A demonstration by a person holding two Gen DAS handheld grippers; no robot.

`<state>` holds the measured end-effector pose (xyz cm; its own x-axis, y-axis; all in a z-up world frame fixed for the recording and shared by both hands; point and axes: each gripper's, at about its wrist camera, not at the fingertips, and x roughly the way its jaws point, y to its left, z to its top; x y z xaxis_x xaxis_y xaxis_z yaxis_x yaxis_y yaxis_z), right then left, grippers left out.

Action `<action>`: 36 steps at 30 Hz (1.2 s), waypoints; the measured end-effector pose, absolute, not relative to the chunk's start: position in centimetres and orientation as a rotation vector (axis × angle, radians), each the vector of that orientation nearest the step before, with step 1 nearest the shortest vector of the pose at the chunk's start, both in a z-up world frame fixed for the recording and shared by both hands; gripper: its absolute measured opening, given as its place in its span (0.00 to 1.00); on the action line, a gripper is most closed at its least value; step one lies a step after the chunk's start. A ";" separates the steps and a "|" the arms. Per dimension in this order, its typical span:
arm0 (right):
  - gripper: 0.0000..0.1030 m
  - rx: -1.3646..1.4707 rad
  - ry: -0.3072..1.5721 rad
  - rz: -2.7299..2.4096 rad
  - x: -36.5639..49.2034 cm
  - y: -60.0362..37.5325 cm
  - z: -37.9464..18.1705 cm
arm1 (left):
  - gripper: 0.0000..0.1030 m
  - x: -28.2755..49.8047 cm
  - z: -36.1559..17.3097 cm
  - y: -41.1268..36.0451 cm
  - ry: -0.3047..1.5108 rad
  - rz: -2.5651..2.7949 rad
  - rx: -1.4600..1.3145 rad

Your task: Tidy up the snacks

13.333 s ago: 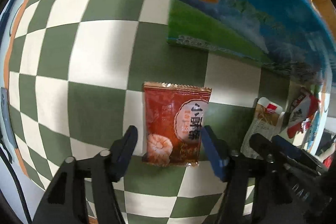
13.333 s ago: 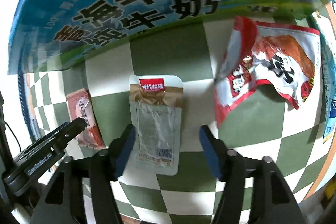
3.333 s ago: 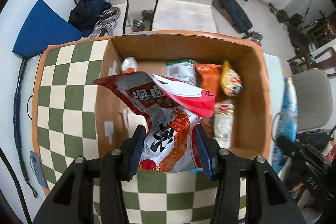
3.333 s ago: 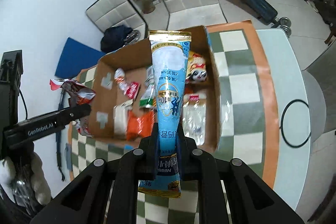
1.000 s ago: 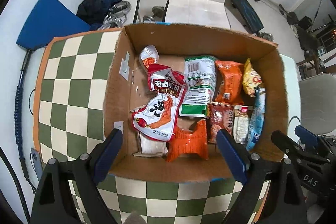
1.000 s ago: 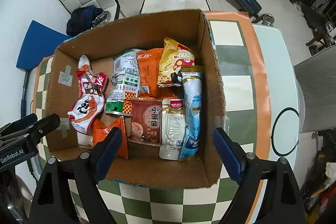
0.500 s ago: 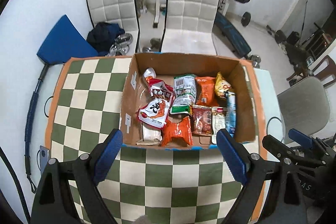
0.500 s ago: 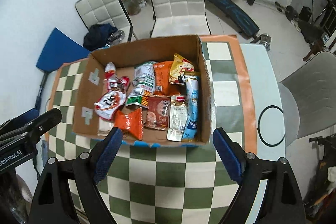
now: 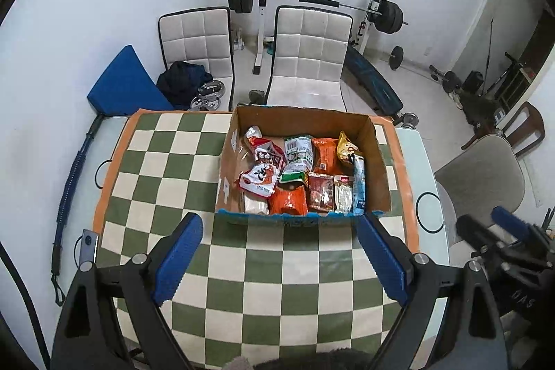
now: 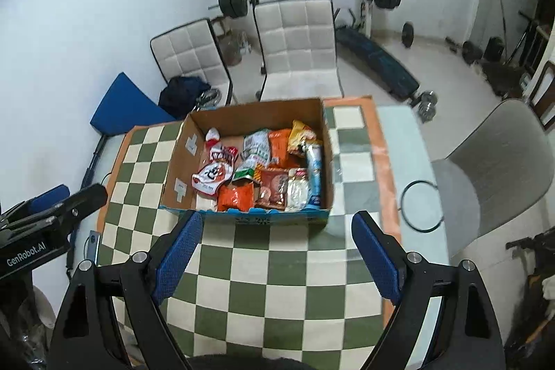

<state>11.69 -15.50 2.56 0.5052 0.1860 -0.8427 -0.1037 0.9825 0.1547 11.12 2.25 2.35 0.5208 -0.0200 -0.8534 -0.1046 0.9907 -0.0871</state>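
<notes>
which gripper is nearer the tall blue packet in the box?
Right, narrowly. The blue packet lies along the box's right wall; the right gripper is pulled back roughly before it, the left gripper farther left. Both open, empty.

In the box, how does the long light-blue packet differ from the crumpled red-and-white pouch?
The light-blue packet is long, narrow and straight, lying along the cardboard box's right wall. The red-and-white pouch is wider, crumpled and angled, toward the left side. Both lie inside the box, untouched by either open hand-held gripper.
</notes>
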 end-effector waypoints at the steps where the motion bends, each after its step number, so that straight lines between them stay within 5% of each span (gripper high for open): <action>1: 0.88 0.082 1.017 0.172 11.2 -15.6 3.1 | 0.89 10.8 2.5 2.3 1.025 0.047 -0.136; 8: 0.88 0.069 0.989 0.172 8.8 -15.8 5.2 | 0.89 9.1 3.2 1.7 1.002 0.049 -0.127; 11: 0.94 0.078 0.978 0.164 8.6 -16.0 5.3 | 1.00 9.1 3.7 1.8 0.962 0.063 -0.126; 36: 1.00 0.056 0.892 0.090 13.3 -16.6 3.1 | 1.00 12.5 1.8 0.9 0.882 0.139 -0.060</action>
<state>13.28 -16.64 3.07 0.6246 0.1018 -0.7743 -0.0552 0.9947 0.0862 12.51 0.87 1.80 0.6272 0.0963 -0.7729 -0.1461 0.9893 0.0047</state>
